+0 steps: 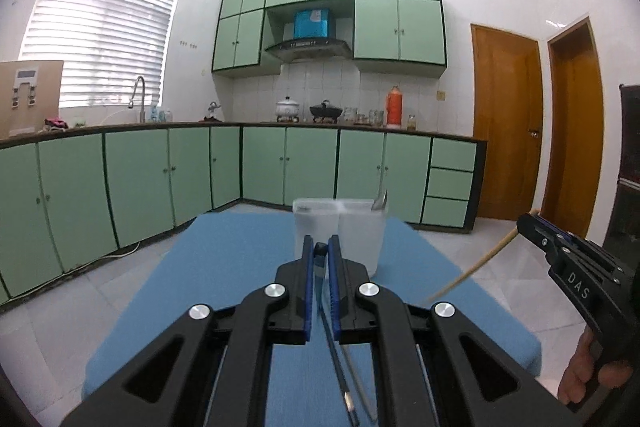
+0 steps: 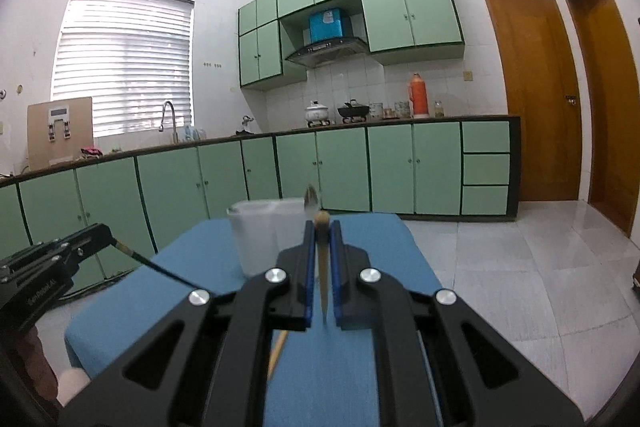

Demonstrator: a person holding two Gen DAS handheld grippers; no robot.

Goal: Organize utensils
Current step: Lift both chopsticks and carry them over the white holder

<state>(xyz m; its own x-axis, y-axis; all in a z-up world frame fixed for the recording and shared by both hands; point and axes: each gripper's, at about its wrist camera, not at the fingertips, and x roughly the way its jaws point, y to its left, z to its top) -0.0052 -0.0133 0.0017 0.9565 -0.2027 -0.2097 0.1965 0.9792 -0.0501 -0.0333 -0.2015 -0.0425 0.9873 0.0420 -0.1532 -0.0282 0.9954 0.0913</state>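
Observation:
A blue-topped table (image 1: 224, 267) carries a translucent two-compartment holder (image 1: 340, 231) at its far end. A metal spoon (image 1: 382, 201) stands in the holder's right compartment. My left gripper (image 1: 320, 247) is shut on a pair of dark chopsticks (image 1: 340, 359) that hang down toward the camera, above the table. At the right edge of this view my right gripper (image 1: 528, 221) is shut on a wooden chopstick (image 1: 472, 267). In the right wrist view the right gripper (image 2: 322, 227) clamps the wooden chopstick (image 2: 323, 267) just before the holder (image 2: 264, 235). The left gripper (image 2: 106, 231) holds the dark chopsticks (image 2: 156, 267) at the left.
Green base cabinets (image 1: 140, 187) and a counter with a sink tap (image 1: 138, 95), pots and a red flask (image 1: 394, 107) run behind the table. Wooden doors (image 1: 508, 123) stand at the right. White tiled floor (image 2: 520, 267) surrounds the table. A person's hand (image 1: 588, 375) grips the right tool.

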